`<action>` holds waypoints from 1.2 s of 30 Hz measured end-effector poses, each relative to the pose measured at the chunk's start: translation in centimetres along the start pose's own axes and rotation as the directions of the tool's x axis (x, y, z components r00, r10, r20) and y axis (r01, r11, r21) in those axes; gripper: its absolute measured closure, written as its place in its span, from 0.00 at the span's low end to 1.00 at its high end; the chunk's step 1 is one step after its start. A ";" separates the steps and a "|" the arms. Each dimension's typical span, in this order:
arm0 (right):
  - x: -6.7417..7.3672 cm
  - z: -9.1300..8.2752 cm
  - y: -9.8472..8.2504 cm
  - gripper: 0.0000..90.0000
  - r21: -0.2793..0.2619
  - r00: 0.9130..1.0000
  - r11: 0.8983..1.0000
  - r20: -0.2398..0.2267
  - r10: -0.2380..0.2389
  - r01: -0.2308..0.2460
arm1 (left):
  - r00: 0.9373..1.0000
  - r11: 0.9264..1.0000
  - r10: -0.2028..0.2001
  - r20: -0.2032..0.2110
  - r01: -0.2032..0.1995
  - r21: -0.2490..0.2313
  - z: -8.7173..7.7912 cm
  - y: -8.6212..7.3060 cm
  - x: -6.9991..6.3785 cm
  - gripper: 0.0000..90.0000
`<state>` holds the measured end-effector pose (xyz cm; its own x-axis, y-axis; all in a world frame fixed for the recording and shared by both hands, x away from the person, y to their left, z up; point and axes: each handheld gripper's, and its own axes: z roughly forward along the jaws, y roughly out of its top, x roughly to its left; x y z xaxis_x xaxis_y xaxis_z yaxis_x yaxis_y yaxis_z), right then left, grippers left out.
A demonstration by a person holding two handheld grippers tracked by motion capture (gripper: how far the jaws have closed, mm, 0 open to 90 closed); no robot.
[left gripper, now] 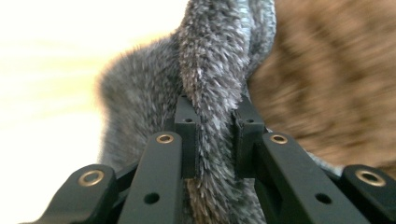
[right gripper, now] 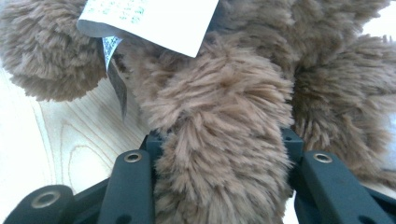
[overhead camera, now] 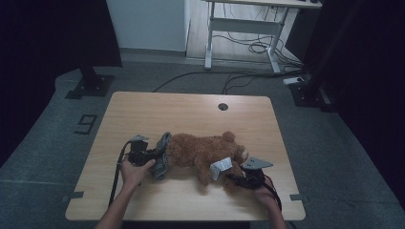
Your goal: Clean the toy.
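A brown plush bear point(overhead camera: 203, 151) lies on its side across the near half of the table point(overhead camera: 191, 112), its long axis running from nine to three o'clock, nearer the front edge than the back. Its fur is shaggy and mid-brown, and a white paper tag point(overhead camera: 220, 168) hangs off it at about five o'clock, printed with small text too fine to read. At the bear's nine o'clock end a grey furry cloth point(overhead camera: 162, 156) is bunched around it; whether it wraps the body or only lies against it cannot be told.

The left gripper point(overhead camera: 154, 155), at nine o'clock of the bear, has its jaws drawn close together with a fold of the grey furry cloth point(left gripper: 212, 112) pinched between the pads. The right gripper point(overhead camera: 235, 180), at five o'clock of the bear, has its jaws standing somewhat wider, clamped on a thick brown limb of the bear point(right gripper: 219, 154), which fills the gap between them. The tag point(right gripper: 154, 21) hangs just above that limb.

A round hole point(overhead camera: 223, 106) sits in the tabletop at twelve o'clock, well apart from the bear.
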<state>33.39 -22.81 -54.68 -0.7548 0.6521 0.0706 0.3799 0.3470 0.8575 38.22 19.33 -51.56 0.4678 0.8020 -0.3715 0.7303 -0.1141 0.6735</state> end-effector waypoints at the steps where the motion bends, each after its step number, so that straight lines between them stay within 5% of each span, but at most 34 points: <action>1: 0.0 0.0 0.0 0.61 -0.001 1.000 1.000 0.000 0.002 -0.002 | 1.000 1.000 0.002 0.003 -0.002 0.004 0.2 -0.2 0.0 0.85; 7: -0.1 -0.1 -0.1 0.61 0.001 1.000 1.000 0.004 0.004 -0.004 | 0.999 0.997 0.046 0.010 -0.045 -0.065 -1.5 1.0 -1.4 0.85; 14: -0.1 -0.1 -0.1 0.61 0.000 1.000 1.000 0.002 0.000 0.000 | 0.988 0.979 0.150 0.034 -0.143 -0.148 -4.0 4.1 -5.4 0.85; 25: -0.1 -0.1 -0.2 0.61 -0.005 1.000 1.000 0.003 -0.002 0.002 | 0.962 0.960 0.267 0.054 -0.261 -0.106 -0.2 7.5 -11.1 0.84; 27: -0.1 -0.1 -0.2 0.60 -0.008 1.000 1.000 0.004 -0.005 0.005 | 0.964 0.963 0.262 0.041 -0.259 -0.078 0.6 7.9 -10.9 0.84; 30: -0.1 -0.1 -0.2 0.60 -0.010 1.000 1.000 0.005 -0.008 0.008 | 0.976 0.979 0.205 0.072 -0.203 -0.035 1.8 7.7 -9.6 0.83; 36: -0.1 0.0 -0.2 0.59 -0.006 1.000 1.000 0.007 -0.009 0.009 | 0.981 0.989 0.143 0.134 -0.136 -0.058 1.6 6.0 -8.2 0.84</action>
<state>33.39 -22.98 -54.82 -0.7547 0.6534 0.0590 0.3694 0.3488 0.8613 39.51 11.15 -45.51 0.6297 0.6915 -0.3539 0.6297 -0.1877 0.7538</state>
